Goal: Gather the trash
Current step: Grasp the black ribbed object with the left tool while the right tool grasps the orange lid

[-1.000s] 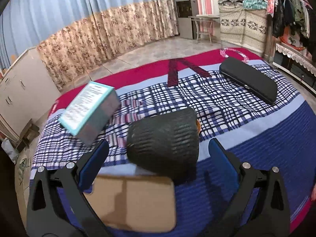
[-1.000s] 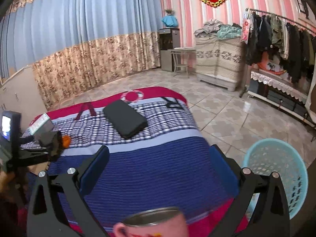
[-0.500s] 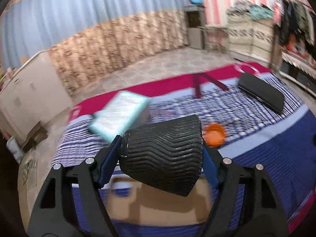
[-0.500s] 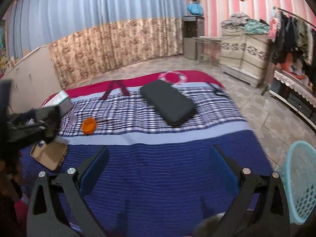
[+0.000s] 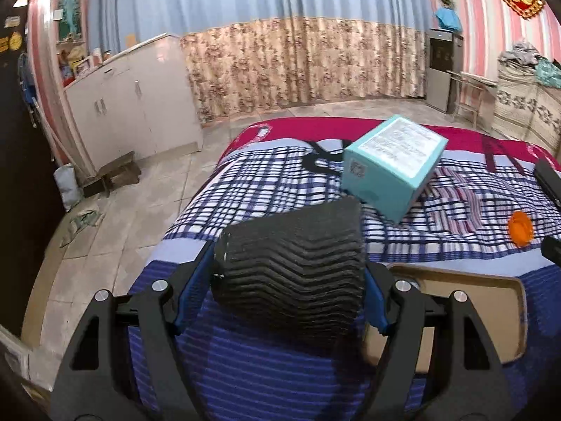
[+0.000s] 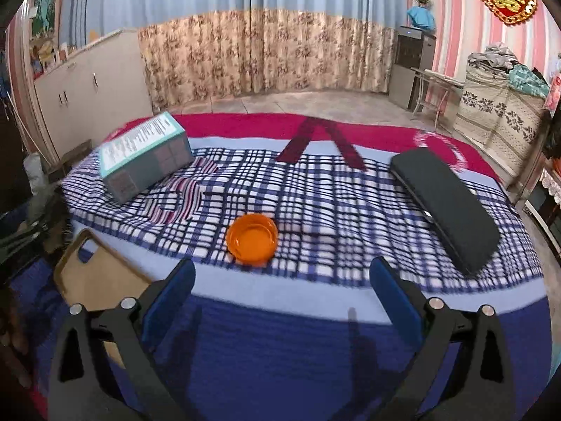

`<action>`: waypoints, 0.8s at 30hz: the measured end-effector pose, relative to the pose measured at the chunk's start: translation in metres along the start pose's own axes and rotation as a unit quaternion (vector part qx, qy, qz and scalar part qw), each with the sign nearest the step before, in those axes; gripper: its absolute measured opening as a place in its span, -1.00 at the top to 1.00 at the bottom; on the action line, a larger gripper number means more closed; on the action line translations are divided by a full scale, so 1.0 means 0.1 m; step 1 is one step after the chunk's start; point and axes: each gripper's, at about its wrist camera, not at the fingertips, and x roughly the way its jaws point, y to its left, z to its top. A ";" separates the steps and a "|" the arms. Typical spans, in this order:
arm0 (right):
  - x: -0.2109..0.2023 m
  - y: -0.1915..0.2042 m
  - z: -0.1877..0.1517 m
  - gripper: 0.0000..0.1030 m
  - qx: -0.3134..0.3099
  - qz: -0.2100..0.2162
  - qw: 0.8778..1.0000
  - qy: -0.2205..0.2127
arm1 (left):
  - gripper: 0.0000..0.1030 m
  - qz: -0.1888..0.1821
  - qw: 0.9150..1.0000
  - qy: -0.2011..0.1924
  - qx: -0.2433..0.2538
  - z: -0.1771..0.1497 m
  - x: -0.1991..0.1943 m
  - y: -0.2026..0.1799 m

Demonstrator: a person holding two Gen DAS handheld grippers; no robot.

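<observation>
Left gripper (image 5: 289,277): clamped on the black ribbed cup (image 5: 291,273), blue pads pressed on both flanks; cup fills the lower centre of the left wrist view
Cup axis: lies crosswise between the jaws, rim end toward frame right, base toward frame left
Right gripper (image 6: 282,293): jaws closing, nothing between them; blue pads stand well apart at the lower centre of the right wrist view
Next piece of trash, as judged: orange cap (image 6: 251,238), open side up on the plaid bed cover (image 6: 350,210), centre of the right wrist view
Deciding relation: the cap sits just above the gap between the right fingertips, slightly left of its midline, so dead ahead of that gripper and near
Cap axis: round, no long axis; any approach angle across its rim should serve
Nearer hand: the right, by judgement; in the left wrist view the cap (image 5: 521,232) lies far out at the right edge, and that gripper is already loaded
Other items: teal box (image 6: 145,156) upper left, tan phone case (image 6: 96,273) lower left, black case (image 6: 445,203) right; all apart from the cap
Risk: the cap is shallow on soft cloth and may slide or tip under the pads
</observation>
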 end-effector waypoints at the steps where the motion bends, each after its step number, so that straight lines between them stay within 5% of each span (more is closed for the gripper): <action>1: 0.09 0.03 0.03 -0.60 0.001 0.004 1.000 0.011 | -0.39 0.001 1.000 -0.002 0.001 0.00 0.00 0.00; 5: 0.32 0.15 0.08 -0.38 -0.001 0.017 0.999 0.036 | -0.40 0.007 1.000 -0.003 0.014 -0.02 0.03 -0.10; 7: 0.38 0.23 0.09 0.03 -0.018 0.017 0.999 0.042 | -0.40 0.003 1.000 -0.002 0.010 -0.02 0.04 -0.10; 9: 0.33 0.28 0.08 0.22 -0.030 0.023 0.999 0.035 | -0.40 -0.004 1.000 -0.001 0.002 -0.01 0.05 -0.05; 16: -0.19 0.11 -0.10 0.22 -0.026 0.022 0.999 -0.001 | -0.40 0.000 1.000 0.000 0.007 -0.01 0.07 -0.08; 24: -1.32 -0.78 -0.25 0.22 0.033 -0.027 0.997 -0.062 | -0.40 0.013 0.999 -0.019 0.028 0.07 -0.14 -0.21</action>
